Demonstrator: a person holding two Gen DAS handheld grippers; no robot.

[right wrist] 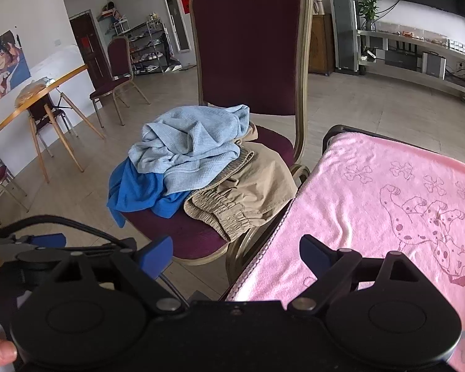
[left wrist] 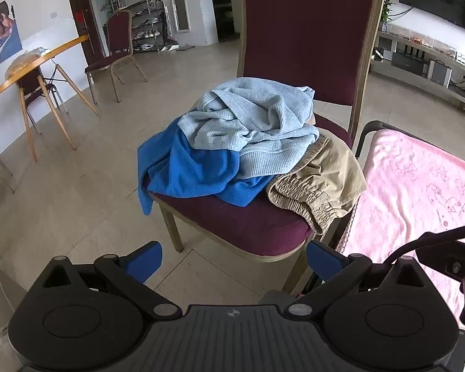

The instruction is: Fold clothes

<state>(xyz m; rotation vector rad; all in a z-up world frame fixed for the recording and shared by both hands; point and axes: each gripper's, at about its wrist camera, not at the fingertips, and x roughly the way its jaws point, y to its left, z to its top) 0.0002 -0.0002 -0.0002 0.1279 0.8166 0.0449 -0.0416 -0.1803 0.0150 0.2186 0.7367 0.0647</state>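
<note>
We see a maroon chair [left wrist: 251, 226] mid-frame on tiled floor [left wrist: 77, 192], clothes pile [left wrist: 241, 142] heaped on it (lower garments hidden). Pink towel [right wrist: 372, 204] lower right, cut off. Left tool [left wrist: 234, 262] and right tool [right wrist: 235, 255] spread, empty.

My right gripper [right wrist: 235, 257] hangs with jaws spread wide and empty before a maroon chair [right wrist: 248, 46] piled with a light blue top [right wrist: 189, 148], a bright blue garment [right wrist: 139, 192] and what appear to be khaki shorts [right wrist: 248, 195]. A pink towel [right wrist: 372, 204] covers the table beside it.
</note>
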